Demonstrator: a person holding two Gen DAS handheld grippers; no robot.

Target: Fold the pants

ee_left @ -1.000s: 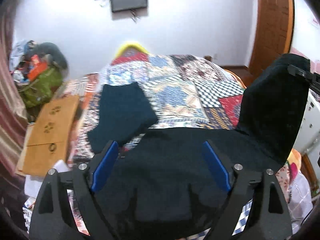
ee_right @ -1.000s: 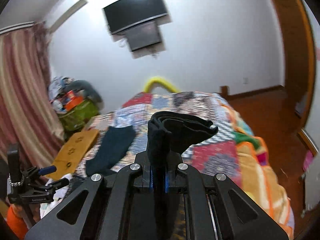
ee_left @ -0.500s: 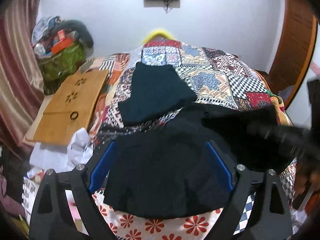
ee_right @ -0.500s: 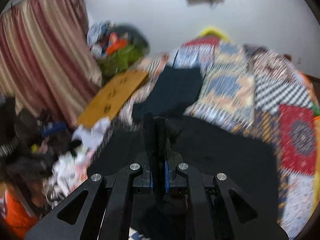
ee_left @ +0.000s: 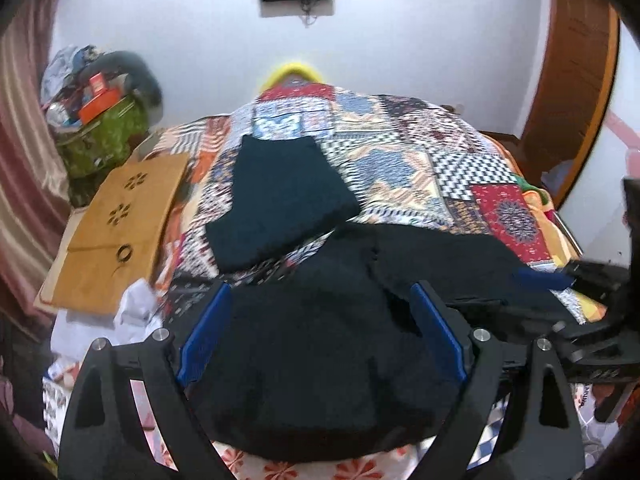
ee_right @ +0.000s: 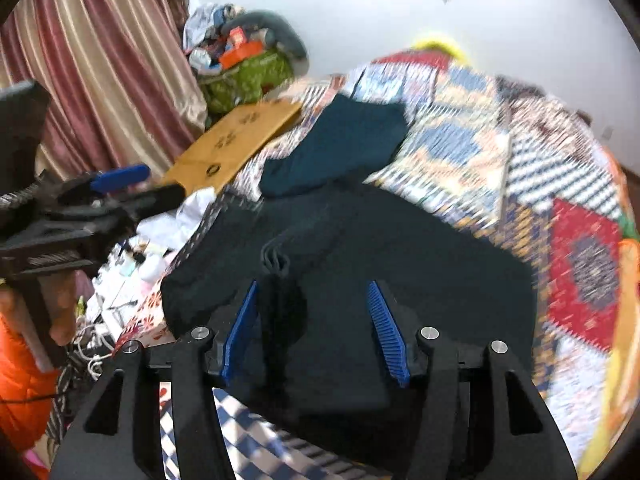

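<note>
Black pants [ee_left: 320,344] lie folded over on the near part of the patchwork bed, seen in the right wrist view [ee_right: 380,240] too. My left gripper [ee_left: 320,320] is open just above them, holding nothing. My right gripper [ee_right: 314,320] is open over the pants, with a bunched fold of cloth [ee_right: 276,256] lying loose between its jaws. The right gripper also shows at the right edge of the left wrist view [ee_left: 580,280], the left gripper at the left edge of the right wrist view [ee_right: 92,196].
A folded dark teal garment [ee_left: 276,200] lies farther up the patchwork quilt [ee_left: 420,160]. A tan wooden board [ee_left: 116,232] and white cloths [ee_left: 132,308] sit left of the bed. A green bag with clutter [ee_left: 100,132] and striped curtains [ee_right: 100,60] stand at the left.
My right gripper carried the raised pant end down and left over the rest, then opened and let it go. The left gripper stayed open and shifted slightly.
</note>
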